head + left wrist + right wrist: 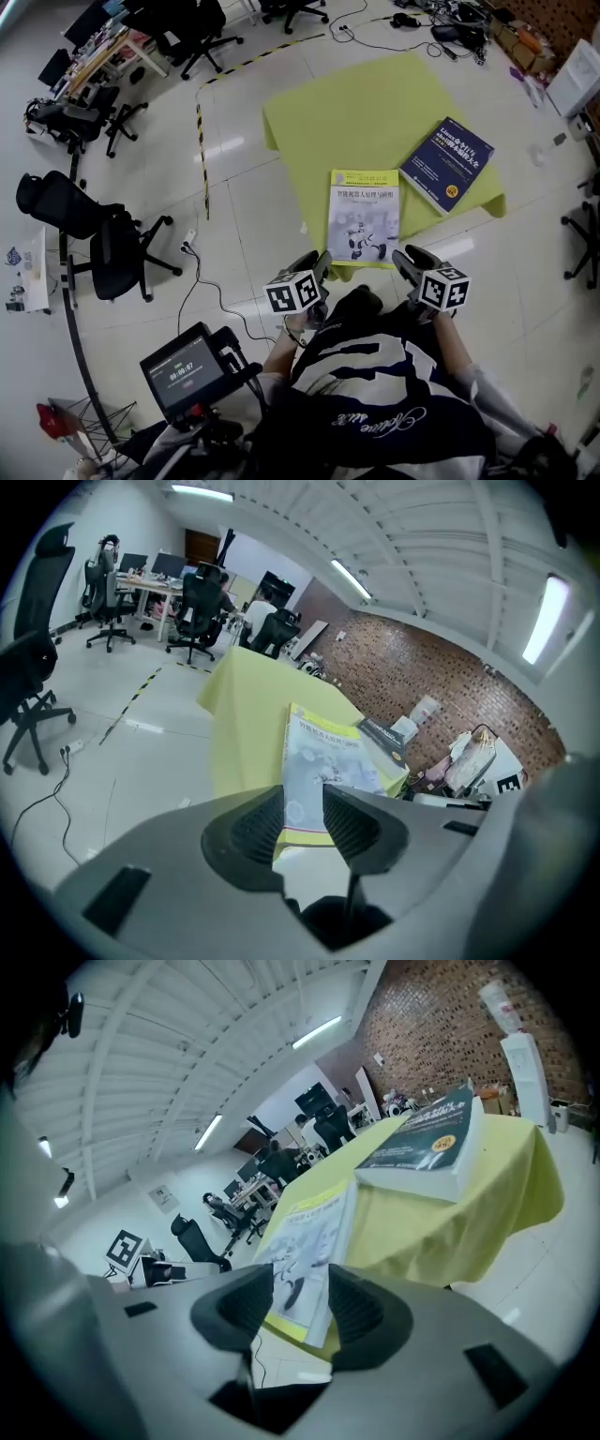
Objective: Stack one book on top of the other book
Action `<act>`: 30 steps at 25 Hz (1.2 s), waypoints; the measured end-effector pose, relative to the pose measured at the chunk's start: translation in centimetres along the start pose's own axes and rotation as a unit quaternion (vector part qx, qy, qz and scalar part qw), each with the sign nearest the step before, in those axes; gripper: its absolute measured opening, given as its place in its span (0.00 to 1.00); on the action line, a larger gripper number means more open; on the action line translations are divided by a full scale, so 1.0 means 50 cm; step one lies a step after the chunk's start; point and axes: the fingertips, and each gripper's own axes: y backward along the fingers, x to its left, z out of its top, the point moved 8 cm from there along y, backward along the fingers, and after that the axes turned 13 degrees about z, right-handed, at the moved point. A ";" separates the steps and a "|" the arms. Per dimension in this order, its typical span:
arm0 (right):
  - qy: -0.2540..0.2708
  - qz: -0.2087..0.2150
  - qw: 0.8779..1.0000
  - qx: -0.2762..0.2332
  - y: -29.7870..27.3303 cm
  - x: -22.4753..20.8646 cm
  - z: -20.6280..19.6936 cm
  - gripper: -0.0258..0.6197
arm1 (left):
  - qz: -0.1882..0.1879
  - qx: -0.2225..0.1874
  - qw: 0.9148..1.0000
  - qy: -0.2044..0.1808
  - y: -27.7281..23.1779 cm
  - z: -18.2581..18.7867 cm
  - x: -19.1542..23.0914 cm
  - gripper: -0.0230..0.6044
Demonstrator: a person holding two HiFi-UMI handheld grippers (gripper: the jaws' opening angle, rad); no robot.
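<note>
Left claw (302, 803) and right claw (300, 1290), both spread and empty, aim at the white book (364, 216) just ahead, seemingly to lift it onto the blue book (447, 164) beyond.

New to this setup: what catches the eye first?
At centre, a bright yellow-green cloth-covered table carries a pale robot-cover book at its near edge and a dark blue book to its right. The left gripper and right gripper, both open, point at the pale book.

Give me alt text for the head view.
A pale book and a blue book lie side by side on a yellow-draped table. The left gripper and right gripper, both open, hover at the pale book's near edge.
</note>
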 end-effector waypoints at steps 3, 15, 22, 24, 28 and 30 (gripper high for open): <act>0.021 0.029 0.999 -0.020 0.031 0.041 0.011 0.32 | -0.012 -0.034 0.999 -0.004 0.038 0.005 -0.035 0.23; 0.086 0.094 0.987 -0.095 0.265 0.182 -0.009 0.04 | -0.061 -0.118 0.991 -0.016 0.213 -0.122 -0.272 0.23; 0.063 0.110 0.988 -0.092 0.384 0.200 -0.112 0.03 | -0.044 -0.123 0.991 -0.033 0.300 -0.263 -0.363 0.16; 0.061 0.116 0.988 -0.086 0.398 0.210 -0.136 0.03 | -0.035 -0.122 0.991 -0.040 0.320 -0.293 -0.373 0.10; 0.063 0.133 0.986 -0.076 0.412 0.246 -0.164 0.03 | -0.024 -0.128 0.990 -0.053 0.361 -0.319 -0.382 0.04; 0.063 0.140 0.985 -0.074 0.415 0.262 -0.171 0.03 | -0.023 -0.135 0.989 -0.058 0.375 -0.320 -0.385 0.04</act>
